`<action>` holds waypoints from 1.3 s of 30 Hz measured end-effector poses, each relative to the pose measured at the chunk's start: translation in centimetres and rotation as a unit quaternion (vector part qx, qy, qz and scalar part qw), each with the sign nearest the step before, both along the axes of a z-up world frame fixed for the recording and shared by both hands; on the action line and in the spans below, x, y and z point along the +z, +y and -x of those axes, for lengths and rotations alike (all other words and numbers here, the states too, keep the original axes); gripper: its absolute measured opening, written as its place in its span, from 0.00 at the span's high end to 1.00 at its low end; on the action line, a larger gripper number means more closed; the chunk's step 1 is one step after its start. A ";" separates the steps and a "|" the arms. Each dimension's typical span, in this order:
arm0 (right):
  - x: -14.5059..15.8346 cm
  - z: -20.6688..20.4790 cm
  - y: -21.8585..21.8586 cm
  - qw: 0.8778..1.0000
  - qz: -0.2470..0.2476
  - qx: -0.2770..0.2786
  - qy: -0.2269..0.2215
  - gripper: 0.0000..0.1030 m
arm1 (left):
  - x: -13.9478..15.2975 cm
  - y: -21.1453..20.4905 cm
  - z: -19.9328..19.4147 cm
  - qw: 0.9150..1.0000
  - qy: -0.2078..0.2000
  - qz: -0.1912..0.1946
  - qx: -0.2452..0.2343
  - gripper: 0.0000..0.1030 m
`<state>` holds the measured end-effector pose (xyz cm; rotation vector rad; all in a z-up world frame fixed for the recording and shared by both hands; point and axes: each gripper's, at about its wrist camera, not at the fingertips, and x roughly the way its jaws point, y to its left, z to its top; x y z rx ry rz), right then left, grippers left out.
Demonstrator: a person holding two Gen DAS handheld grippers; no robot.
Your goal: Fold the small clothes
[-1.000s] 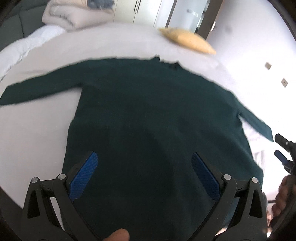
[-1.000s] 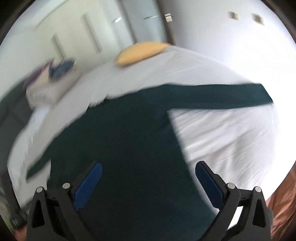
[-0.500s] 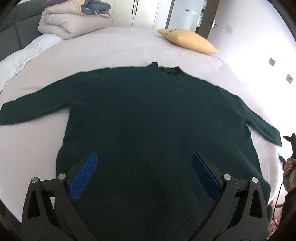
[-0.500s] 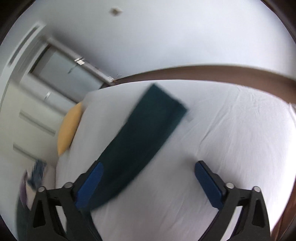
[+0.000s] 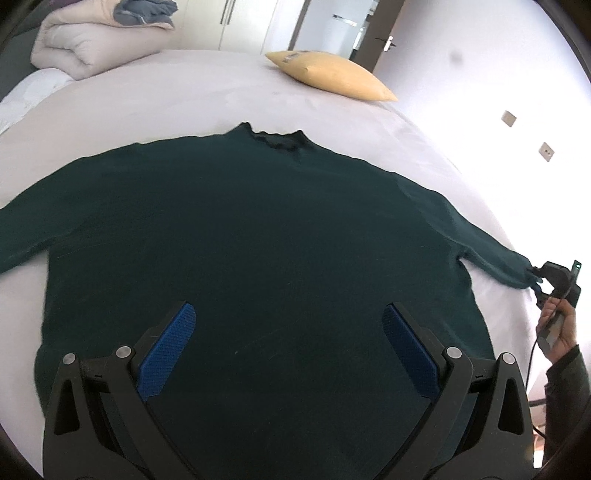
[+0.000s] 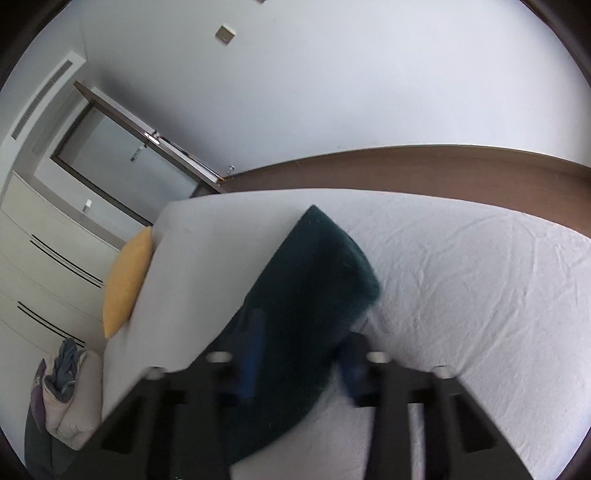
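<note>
Dark green knit, the sweater [image 5: 258, 251] lies flat on the bed [image 5: 184, 85], soft and limp; the left gripper [image 5: 288, 350] hovers over its near hem, jaws apart. From the right wrist, the right gripper [image 6: 299, 365] is closing on the sleeve cuff [image 6: 317, 280], a good hold.

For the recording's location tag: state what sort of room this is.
Most likely a bedroom: a bed with a white sheet, a yellow pillow, a folded duvet and closet doors behind.
</note>
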<state>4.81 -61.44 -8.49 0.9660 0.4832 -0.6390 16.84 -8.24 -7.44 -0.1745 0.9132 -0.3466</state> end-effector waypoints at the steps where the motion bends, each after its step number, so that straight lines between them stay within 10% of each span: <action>1: 0.4 0.4 -0.1 1.000 0.010 0.003 0.006 0.83 | 0.0 -0.1 -0.5 1.000 0.001 0.008 -0.004 0.00; 9: 7.2 -7.3 9.7 0.978 0.157 0.129 0.044 0.90 | 1.3 1.2 -3.1 0.998 -0.002 0.066 -0.011 0.00; 17: 5.9 -17.1 33.6 0.858 0.322 0.394 0.075 0.91 | 1.2 3.8 -7.8 0.980 0.046 0.192 -0.005 0.00; 21: 1.5 -18.6 38.9 0.838 0.289 0.451 0.105 0.90 | -0.5 3.3 -10.5 0.964 0.097 0.248 -0.022 0.00; 28: -2.0 -17.4 38.1 0.855 0.221 0.453 0.121 0.85 | -4.0 -0.9 -14.9 0.944 0.181 0.271 -0.054 0.01; 31: -2.4 -16.7 38.3 0.862 0.189 0.460 0.097 0.51 | -5.5 -3.3 -15.5 0.939 0.207 0.267 -0.061 0.01; 36: -2.2 -11.8 36.8 0.887 0.163 0.428 0.067 0.31 | -6.8 -6.3 -17.0 0.944 0.211 0.243 -0.072 0.03; 39: -3.1 -9.6 34.2 0.909 0.100 0.402 0.050 0.31 | -6.8 -7.8 -17.3 0.948 0.213 0.225 -0.077 0.24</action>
